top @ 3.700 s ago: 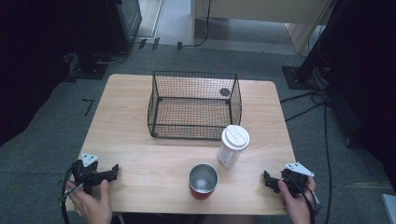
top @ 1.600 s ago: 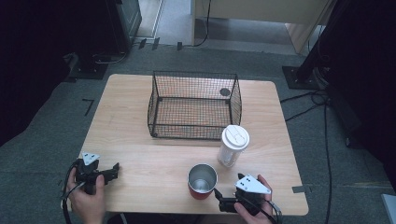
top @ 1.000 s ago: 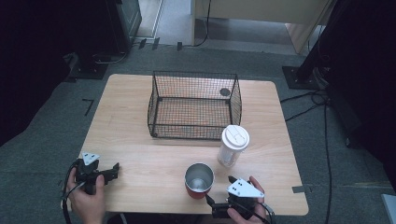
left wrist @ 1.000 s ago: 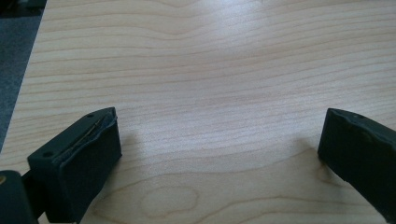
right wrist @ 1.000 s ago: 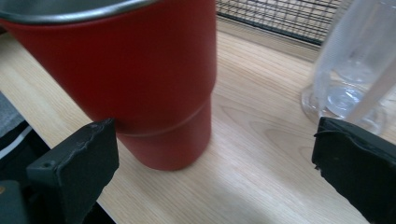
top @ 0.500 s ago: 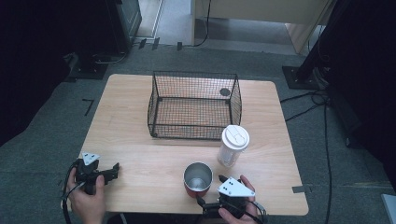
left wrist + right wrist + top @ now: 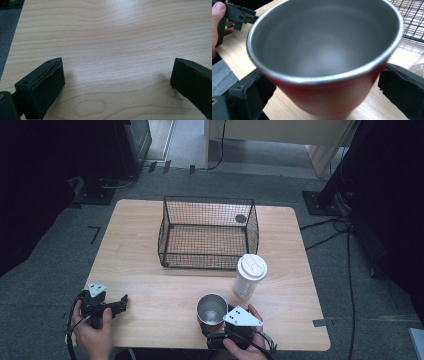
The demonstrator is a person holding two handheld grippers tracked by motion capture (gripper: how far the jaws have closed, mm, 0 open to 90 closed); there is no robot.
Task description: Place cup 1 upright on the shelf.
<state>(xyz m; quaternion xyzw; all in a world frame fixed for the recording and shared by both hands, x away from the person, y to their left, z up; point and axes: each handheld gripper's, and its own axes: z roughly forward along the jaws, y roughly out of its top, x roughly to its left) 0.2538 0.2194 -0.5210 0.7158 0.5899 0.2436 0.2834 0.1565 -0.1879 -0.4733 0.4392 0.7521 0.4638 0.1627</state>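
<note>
On the wooden table (image 7: 150, 245), the red steel cup (image 7: 210, 309) stands at six o'clock from the wire basket (image 7: 207, 232), beside the lidded tumbler (image 7: 249, 276). The right gripper (image 7: 322, 85) straddles its base, jaws just closing, not yet pinching: squeeze low and square. The left gripper (image 7: 117, 80) rests open at eight o'clock.

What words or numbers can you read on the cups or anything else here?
None: no word, number or sign can be read anywhere.
Red metal cup: plain steel inside, no print showing.
White-lidded cup: small raised marks on the lid, too small to read.
Wire basket: a dark round tag on its far wall, too small to read.
</note>
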